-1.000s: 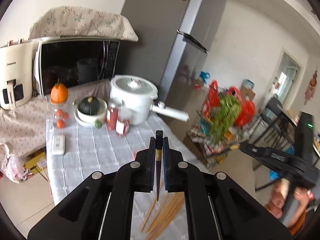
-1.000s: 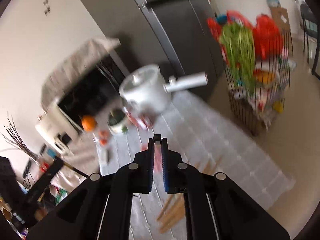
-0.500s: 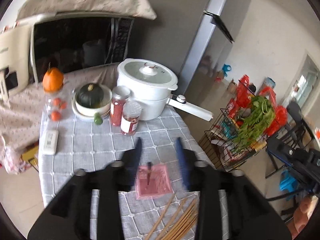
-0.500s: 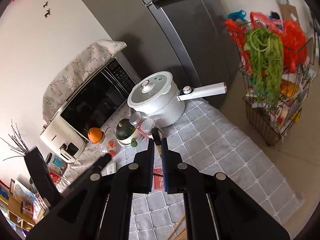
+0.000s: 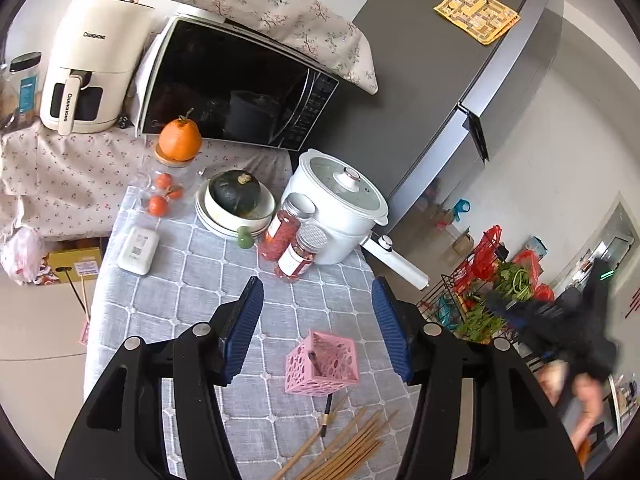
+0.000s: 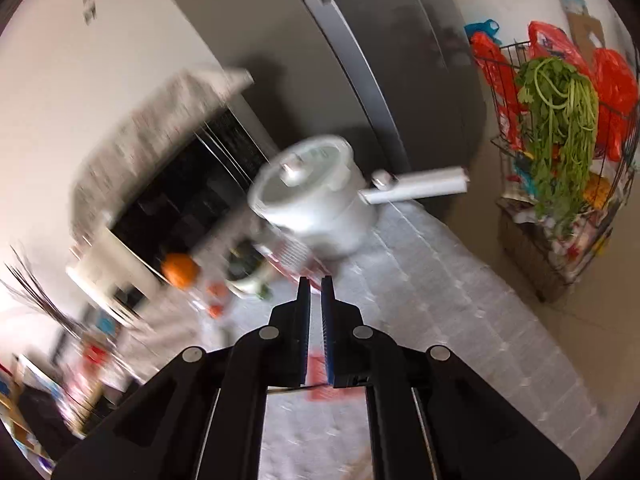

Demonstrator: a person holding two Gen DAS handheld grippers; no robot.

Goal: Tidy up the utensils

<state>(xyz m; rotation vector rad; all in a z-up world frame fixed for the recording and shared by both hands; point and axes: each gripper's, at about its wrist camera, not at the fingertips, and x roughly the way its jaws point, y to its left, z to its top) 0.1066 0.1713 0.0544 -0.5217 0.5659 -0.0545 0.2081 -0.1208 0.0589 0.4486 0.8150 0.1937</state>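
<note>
The left gripper (image 5: 318, 300) hangs above the table (image 5: 192, 280) with its fingers (image 5: 244, 324) spread wide and nothing between them. Below it a pink basket (image 5: 322, 362) stands on the checked cloth, one dark chopstick (image 5: 314, 360) inside. A second dark chopstick (image 5: 327, 416) lies just beside the basket, next to a loose bundle of wooden chopsticks (image 5: 352, 444). The right gripper (image 6: 315, 292) shows its fingers (image 6: 304, 320) nearly together, apparently empty; its view is blurred. A white pot (image 5: 340, 204) stands behind the basket.
</note>
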